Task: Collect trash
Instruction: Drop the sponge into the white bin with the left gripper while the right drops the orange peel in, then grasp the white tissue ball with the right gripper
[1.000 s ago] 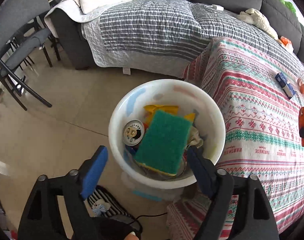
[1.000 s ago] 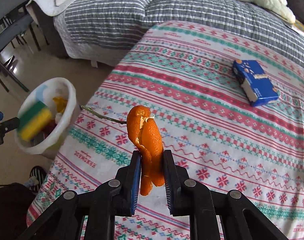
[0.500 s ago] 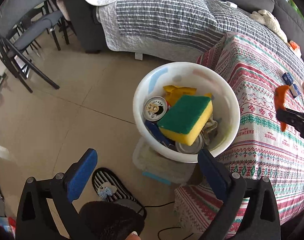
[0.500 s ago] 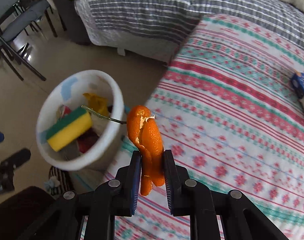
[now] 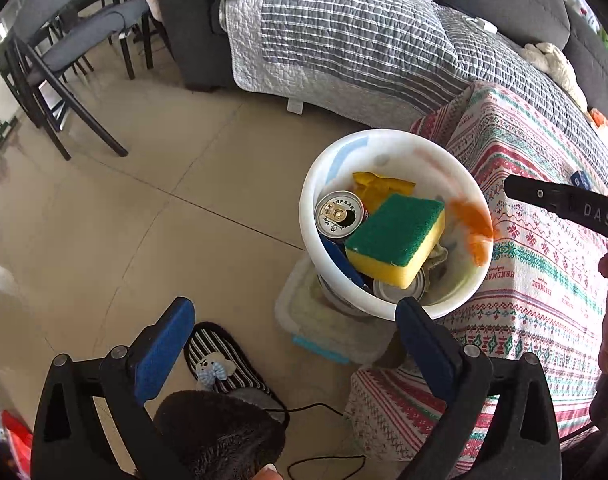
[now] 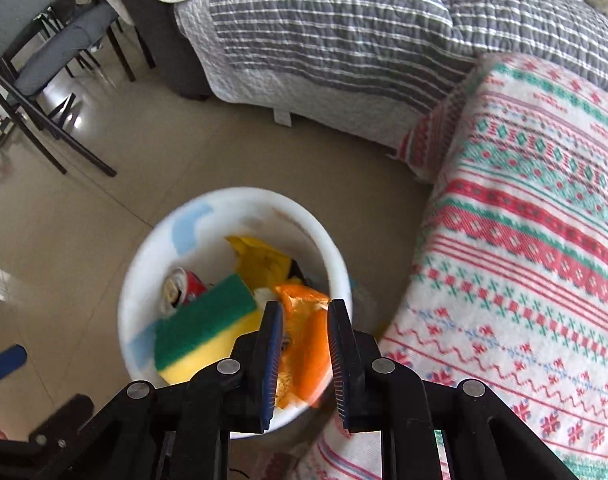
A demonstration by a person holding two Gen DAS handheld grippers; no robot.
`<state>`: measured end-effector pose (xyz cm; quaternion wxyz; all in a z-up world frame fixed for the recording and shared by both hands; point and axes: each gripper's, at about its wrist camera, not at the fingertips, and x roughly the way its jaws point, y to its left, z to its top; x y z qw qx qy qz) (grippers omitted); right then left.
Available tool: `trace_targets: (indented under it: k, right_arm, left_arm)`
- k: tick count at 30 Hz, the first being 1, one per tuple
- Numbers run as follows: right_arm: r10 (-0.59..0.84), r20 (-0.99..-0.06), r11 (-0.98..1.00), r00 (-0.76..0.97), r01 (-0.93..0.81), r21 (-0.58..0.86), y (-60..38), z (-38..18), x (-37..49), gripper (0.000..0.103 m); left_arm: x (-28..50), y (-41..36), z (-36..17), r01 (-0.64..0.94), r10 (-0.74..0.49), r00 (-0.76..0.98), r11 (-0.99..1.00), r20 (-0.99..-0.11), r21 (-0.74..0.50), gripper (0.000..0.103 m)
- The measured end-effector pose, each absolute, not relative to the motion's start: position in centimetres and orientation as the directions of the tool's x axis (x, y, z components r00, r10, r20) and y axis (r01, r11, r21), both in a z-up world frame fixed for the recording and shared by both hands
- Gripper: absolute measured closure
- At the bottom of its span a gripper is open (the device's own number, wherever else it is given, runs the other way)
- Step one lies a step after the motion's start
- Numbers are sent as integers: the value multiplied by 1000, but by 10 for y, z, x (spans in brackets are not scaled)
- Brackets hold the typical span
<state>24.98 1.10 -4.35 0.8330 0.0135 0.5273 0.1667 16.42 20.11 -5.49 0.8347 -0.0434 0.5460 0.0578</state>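
Note:
A white bucket holds a green and yellow sponge, a can and yellow wrapper. A blurred orange peel falls inside the bucket's right wall. My left gripper is open and empty, just in front of the bucket. In the right wrist view my right gripper hangs over the bucket with its jaws parted; the orange peel drops loose between the fingers toward the sponge.
A table with a red, green and white patterned cloth stands right of the bucket. A sofa with a striped grey quilt lies behind. Dark chairs stand far left. A slipper and a clear box lie on the floor.
My right gripper carried the orange peel from over the table to over the bucket, then opened and let it go. My left gripper drew back from the bucket.

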Motion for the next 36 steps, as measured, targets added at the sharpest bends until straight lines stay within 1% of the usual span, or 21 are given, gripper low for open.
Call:
trace_targets:
  k: [2, 4, 6, 7, 8, 9, 12, 15, 21, 27, 33, 36]
  right_arm:
    - [294, -872, 942, 392, -271, 196, 12, -40, 249, 81]
    - [285, -872, 944, 398, -274, 184, 10, -38, 246, 75]
    - [274, -873, 948, 404, -269, 173, 5, -36, 243, 52]
    - [271, -872, 949, 408, -266, 170, 2, -35, 241, 47]
    - [267, -870, 951, 416, -260, 167, -3, -33, 238, 39]
    - [264, -866, 953, 426, -254, 165, -9, -31, 235, 33]
    - [240, -862, 961, 447, -232, 147, -28, -27, 226, 26]
    - [206, -861, 971, 465, -204, 122, -50, -25, 215, 23]
    - [124, -868, 988, 480, -141, 64, -104, -26, 188, 20]
    - [35, -887, 999, 460, -51, 13, -170, -36, 165, 19]
    - [-99, -880, 992, 464, 115, -52, -252, -40, 153, 19]
    - [-145, -873, 974, 466, 224, -42, -298, -41, 143, 19]
  left_arm:
    - [163, 202, -54, -144, 48, 401, 990, -915, -11, 1]
    - [163, 201, -52, -144, 48, 404, 990, -913, -11, 1]
    - [162, 199, -52, -142, 45, 406, 990, -913, -14, 1]
    - [162, 198, -51, -139, 43, 407, 990, -912, -15, 1]
    - [162, 196, -51, -136, 43, 408, 991, -912, -14, 1]
    - [162, 194, -50, -131, 43, 410, 991, -911, -12, 1]
    - [161, 187, -49, -112, 44, 415, 994, -909, -3, 1]
    - [160, 178, -47, -93, 39, 419, 996, -907, 0, 1]
    - [157, 159, -42, -52, 14, 425, 999, -905, -9, 1]
    - [155, 142, -39, -28, -28, 419, 999, -907, -44, 1]
    - [158, 121, -40, 3, -37, 414, 999, -910, -39, 1]
    - [157, 109, -40, 24, -40, 412, 999, -910, -33, 1]
